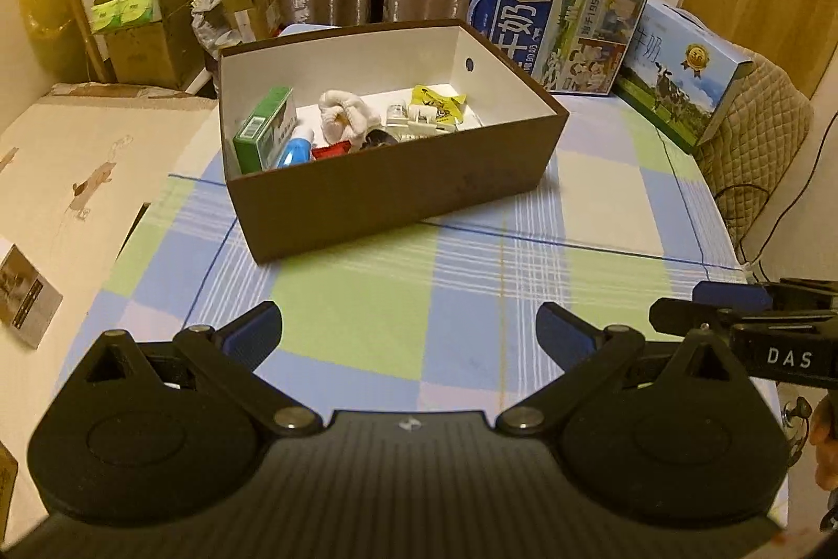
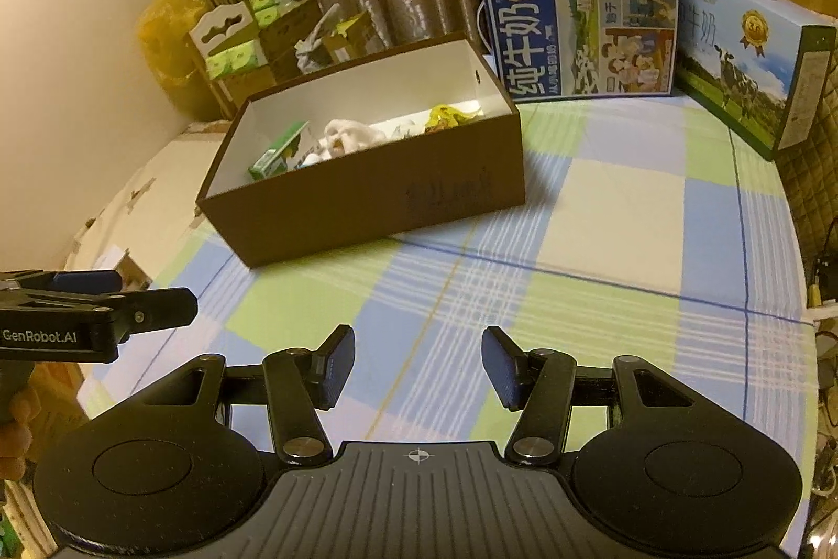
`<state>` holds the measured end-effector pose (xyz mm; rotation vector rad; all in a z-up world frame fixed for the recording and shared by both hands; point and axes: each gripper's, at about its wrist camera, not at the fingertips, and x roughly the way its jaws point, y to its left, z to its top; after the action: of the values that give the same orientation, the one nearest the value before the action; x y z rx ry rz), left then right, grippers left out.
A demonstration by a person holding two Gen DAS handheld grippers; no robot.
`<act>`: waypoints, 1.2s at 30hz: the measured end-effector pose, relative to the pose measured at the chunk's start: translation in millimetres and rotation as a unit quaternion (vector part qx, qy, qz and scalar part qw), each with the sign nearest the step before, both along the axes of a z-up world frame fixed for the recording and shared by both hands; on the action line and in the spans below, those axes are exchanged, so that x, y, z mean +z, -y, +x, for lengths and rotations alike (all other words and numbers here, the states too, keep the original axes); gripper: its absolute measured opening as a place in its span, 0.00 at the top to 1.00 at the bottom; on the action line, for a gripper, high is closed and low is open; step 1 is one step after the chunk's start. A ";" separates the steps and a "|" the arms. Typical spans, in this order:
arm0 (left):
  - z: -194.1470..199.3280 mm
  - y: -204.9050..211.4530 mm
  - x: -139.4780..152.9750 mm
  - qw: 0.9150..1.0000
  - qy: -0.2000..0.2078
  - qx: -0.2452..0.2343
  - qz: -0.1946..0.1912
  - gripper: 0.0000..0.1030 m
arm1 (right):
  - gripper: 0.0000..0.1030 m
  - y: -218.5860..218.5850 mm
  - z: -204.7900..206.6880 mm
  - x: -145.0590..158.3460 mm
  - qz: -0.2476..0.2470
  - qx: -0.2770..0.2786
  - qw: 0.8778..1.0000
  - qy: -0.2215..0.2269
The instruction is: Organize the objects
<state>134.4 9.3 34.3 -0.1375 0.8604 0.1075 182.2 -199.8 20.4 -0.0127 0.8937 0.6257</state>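
Checked tablecloth [image 1: 398,297]: brown box [image 1: 398,187], 2 milk cartons [image 1: 565,30].

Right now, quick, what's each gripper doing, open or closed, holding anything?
Left gripper: open, holding nothing, above the checked cloth.
Right gripper: open, holding nothing, also short of the brown box.

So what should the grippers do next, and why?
Probably lift both away and stop. The left gripper and right gripper are open and hold nothing, the small things already lie in the brown box, and the checked cloth in front of it shows nothing loose left to pick up.
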 end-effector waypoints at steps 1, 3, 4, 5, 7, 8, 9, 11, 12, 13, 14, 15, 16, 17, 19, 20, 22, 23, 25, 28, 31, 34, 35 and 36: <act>-3.2 3.0 -0.6 1.000 0.000 0.002 0.000 0.01 | 0.50 2.0 -2.5 -0.2 0.000 0.002 1.000 0.001; -9.9 8.2 -2.2 1.000 0.000 0.007 0.001 0.01 | 0.50 6.7 -6.9 -0.1 0.001 0.007 1.000 0.003; -12.8 10.1 -3.1 1.000 -0.001 0.009 0.001 0.01 | 0.50 9.1 -9.2 -0.1 0.001 0.009 1.000 0.003; -16.2 12.5 -4.3 1.000 -0.002 0.012 0.001 0.01 | 0.50 11.3 -11.6 -0.1 0.002 0.011 1.000 0.003; -22.0 17.1 -6.5 1.000 -0.004 0.016 -0.002 0.01 | 0.50 15.1 -16.0 -0.5 0.002 0.017 1.000 0.004; -25.4 20.0 -7.6 1.000 -0.005 0.017 -0.003 0.01 | 0.50 17.2 -18.1 -1.3 0.002 0.019 1.000 0.004; -28.2 22.1 -8.2 1.000 -0.005 0.018 -0.002 0.01 | 0.50 18.8 -20.0 -1.9 0.003 0.021 1.000 0.003; -33.8 27.3 -10.1 1.000 -0.006 0.018 0.000 0.01 | 0.50 22.2 -24.9 -3.6 0.003 0.026 1.000 0.001; -36.1 29.7 -11.2 1.000 -0.008 0.019 0.001 0.01 | 0.50 23.3 -27.2 -4.5 0.003 0.029 1.000 0.000; -38.2 31.7 -12.5 1.000 -0.009 0.020 0.000 0.01 | 0.50 24.0 -29.6 -5.2 0.003 0.032 0.999 -0.001; -40.3 33.4 -13.7 1.000 -0.010 0.020 0.000 0.01 | 0.50 24.7 -31.3 -5.9 0.004 0.035 0.999 -0.002; -42.0 35.1 -14.8 1.000 -0.011 0.021 0.000 0.01 | 0.50 25.3 -33.3 -6.5 0.004 0.038 0.999 -0.003; -43.3 36.6 -16.0 1.000 -0.014 0.021 0.000 0.01 | 0.50 25.6 -35.2 -7.0 0.004 0.040 0.999 -0.003; -44.7 37.9 -17.7 1.000 -0.017 0.022 0.001 0.01 | 0.50 25.7 -36.4 -7.1 0.004 0.041 0.999 -0.003; -46.7 39.6 -20.2 1.000 -0.021 0.023 0.002 0.01 | 0.50 26.8 -38.9 -6.4 0.005 0.043 0.999 -0.002; -47.5 40.5 -21.3 0.999 -0.023 0.022 0.003 0.01 | 0.50 27.2 -40.3 -6.3 0.005 0.043 0.999 -0.002; -49.1 41.8 -22.6 1.000 -0.024 0.019 0.003 0.01 | 0.50 27.6 -42.0 -5.4 0.006 0.042 0.999 0.000; -49.4 41.6 -23.0 1.000 -0.024 0.017 0.003 0.01 | 0.50 27.8 -43.1 -5.1 0.006 0.041 0.999 0.002; -49.3 41.0 -23.6 1.000 -0.024 0.013 0.004 0.01 | 0.50 27.8 -45.6 -5.2 0.006 0.036 0.999 0.002; -49.1 37.6 -23.0 1.000 -0.021 0.008 0.004 0.01 | 0.50 25.9 -49.5 -5.6 0.003 0.030 1.000 0.001; -49.9 33.2 -21.7 1.000 -0.020 0.003 0.004 0.01 | 0.50 23.5 -53.8 -4.9 0.002 0.024 1.000 -0.002; -51.7 30.5 -20.5 1.000 -0.019 -0.001 0.006 0.01 | 0.50 20.8 -57.5 -4.2 0.005 0.019 1.000 -0.003; -52.3 29.4 -20.3 1.000 -0.018 -0.002 0.005 0.01 | 0.50 20.1 -57.8 -4.3 0.004 0.018 1.000 -0.003; -52.9 28.2 -20.1 1.000 -0.018 -0.003 0.005 0.01 | 0.50 18.9 -58.9 -4.4 0.003 0.016 1.000 -0.004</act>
<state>81.5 -18.9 14.1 -0.1247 0.8968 0.1095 123.3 -218.8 16.0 -0.0182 0.9003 0.6582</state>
